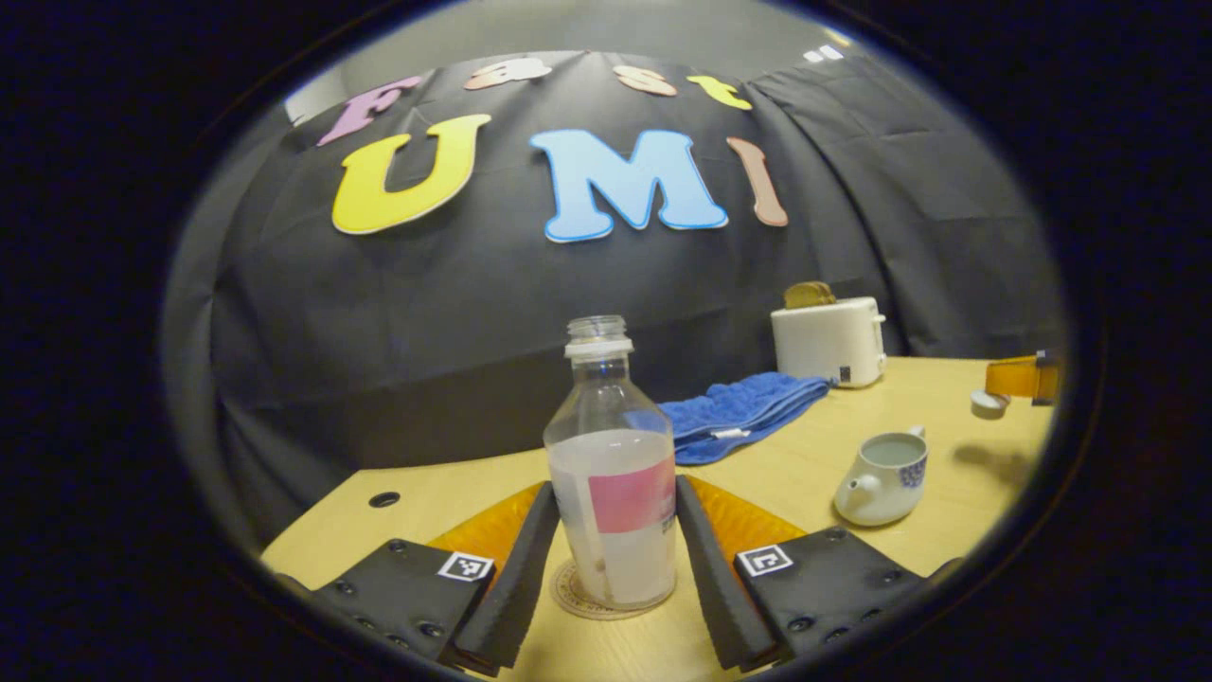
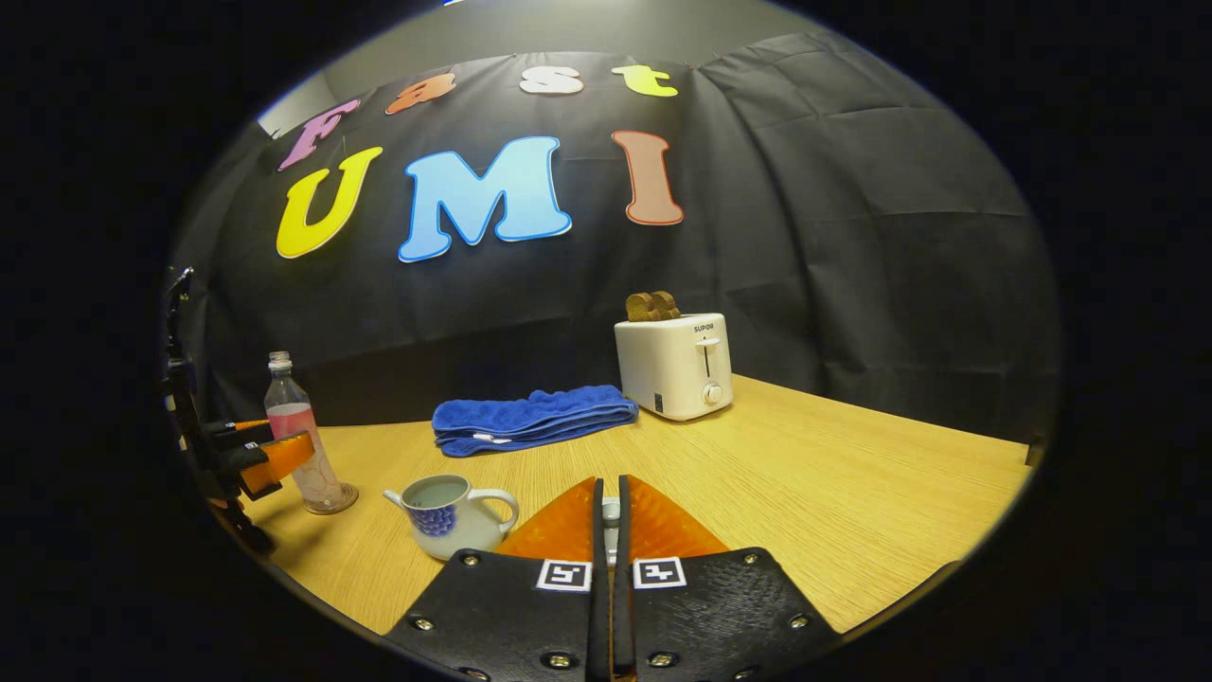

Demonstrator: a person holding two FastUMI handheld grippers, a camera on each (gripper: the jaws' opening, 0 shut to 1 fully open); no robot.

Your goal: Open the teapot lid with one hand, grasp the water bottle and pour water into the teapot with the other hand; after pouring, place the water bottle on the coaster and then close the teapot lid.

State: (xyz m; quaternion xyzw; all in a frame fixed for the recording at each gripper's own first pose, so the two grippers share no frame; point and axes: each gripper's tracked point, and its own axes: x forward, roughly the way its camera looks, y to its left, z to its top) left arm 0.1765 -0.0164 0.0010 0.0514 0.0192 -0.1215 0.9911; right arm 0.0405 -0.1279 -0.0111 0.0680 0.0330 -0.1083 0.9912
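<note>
A clear water bottle [image 1: 614, 493] with a pink label and no cap stands upright on a round coaster [image 1: 574, 599] near the table's front edge. My left gripper [image 1: 615, 488] is shut on it, a finger against each side; the right gripper view has this gripper [image 2: 275, 440] and the bottle [image 2: 298, 436] far left. The white teapot [image 1: 881, 483] with a blue pattern stands lidless to the right, with water inside. My right gripper [image 2: 611, 493] is shut on the small white lid [image 2: 611, 513], held above the table right of the teapot [image 2: 454, 511]; the left gripper view has the lid [image 1: 989, 403] at far right.
A folded blue towel [image 2: 535, 417] lies behind the teapot. A white toaster [image 2: 674, 365] with toast in it stands at the back. The wooden table [image 2: 852, 493] stretches bare to the right. A small hole [image 1: 383, 498] sits near the table's left corner.
</note>
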